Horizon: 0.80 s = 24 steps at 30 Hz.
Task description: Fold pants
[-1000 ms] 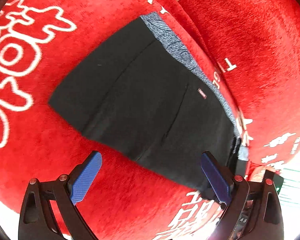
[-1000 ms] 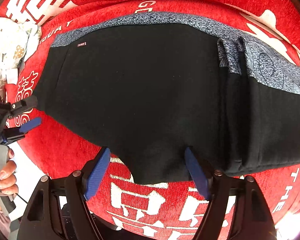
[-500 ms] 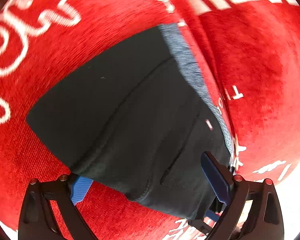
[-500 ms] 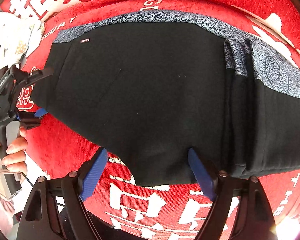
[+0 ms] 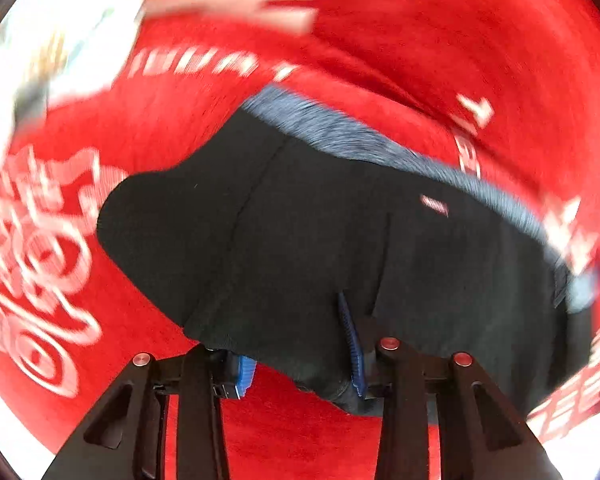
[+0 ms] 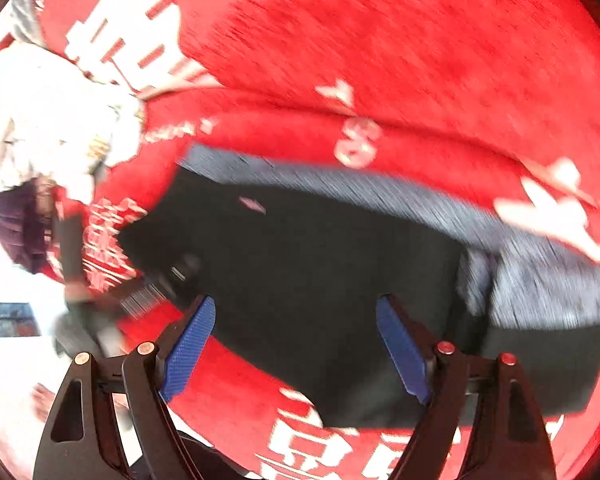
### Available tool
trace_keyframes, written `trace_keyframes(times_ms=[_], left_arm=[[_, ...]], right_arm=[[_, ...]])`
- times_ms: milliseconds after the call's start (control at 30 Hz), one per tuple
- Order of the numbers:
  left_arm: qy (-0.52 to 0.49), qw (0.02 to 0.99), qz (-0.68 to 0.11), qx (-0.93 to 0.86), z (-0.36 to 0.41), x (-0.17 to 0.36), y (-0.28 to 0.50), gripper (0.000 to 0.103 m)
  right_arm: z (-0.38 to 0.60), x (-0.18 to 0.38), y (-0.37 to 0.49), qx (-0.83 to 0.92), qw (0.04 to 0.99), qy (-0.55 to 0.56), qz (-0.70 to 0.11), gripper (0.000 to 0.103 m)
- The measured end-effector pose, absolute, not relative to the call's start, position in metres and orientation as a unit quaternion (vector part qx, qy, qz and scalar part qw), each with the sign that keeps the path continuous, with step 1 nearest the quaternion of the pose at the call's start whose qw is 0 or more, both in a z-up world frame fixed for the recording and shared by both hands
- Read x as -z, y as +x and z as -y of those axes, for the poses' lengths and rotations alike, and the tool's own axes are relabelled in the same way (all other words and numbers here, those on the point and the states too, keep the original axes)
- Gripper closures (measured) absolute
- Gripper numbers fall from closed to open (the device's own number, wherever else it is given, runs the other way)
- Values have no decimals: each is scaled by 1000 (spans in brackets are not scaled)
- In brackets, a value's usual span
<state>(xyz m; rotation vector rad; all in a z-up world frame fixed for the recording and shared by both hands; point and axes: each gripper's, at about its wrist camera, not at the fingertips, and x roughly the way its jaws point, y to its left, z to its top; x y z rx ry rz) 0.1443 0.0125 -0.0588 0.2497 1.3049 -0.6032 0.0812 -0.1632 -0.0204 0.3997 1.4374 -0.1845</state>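
Note:
The black pants with a grey-blue patterned waistband lie folded on a red cloth. My left gripper has closed in on the near hem of the pants, with black fabric between its blue pads. The right wrist view shows the same pants and their waistband. My right gripper is open, its blue pads straddling the near edge of the pants. Both views are blurred by motion.
The red cloth with white lettering covers the surface and rises behind the pants. A pale bundle of fabric lies at the left. The left gripper and hand show blurred at the left of the right wrist view.
My left gripper has moved onto the pants' near edge and closed its jaws on the fabric. Both cameras have swung and the right gripper has shifted over the pants, staying open.

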Motion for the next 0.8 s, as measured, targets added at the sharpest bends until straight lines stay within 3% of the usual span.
trace_keyframes(times_ms=[200,533,567,600,633,700,800], left_arm=[[287,776,-481,290,11,52,101,65],[341,778,-432,303,27,50,90,65],[342,777,-432,303,26,49,90,65],[342,775,-438,303,24,48,91,65],[339,772,-445,301,25,47,92,65],[334,775,-441,305,25,37,90,65],[326,781,-428,317,33,11,85,65]], right_arm=[[133,30,166,-17,699,209,-683,17],[49,115,238,-114,569,195,-790,17],[44,128,238,-112,553,191,-803,24],[44,134,234,-109,544,188,-810,50],[43,140,233,-102,538,182,-817,65],[52,135,229,-93,551,185,-808,77],[71,113,220,-108,579,219,-778,79]])
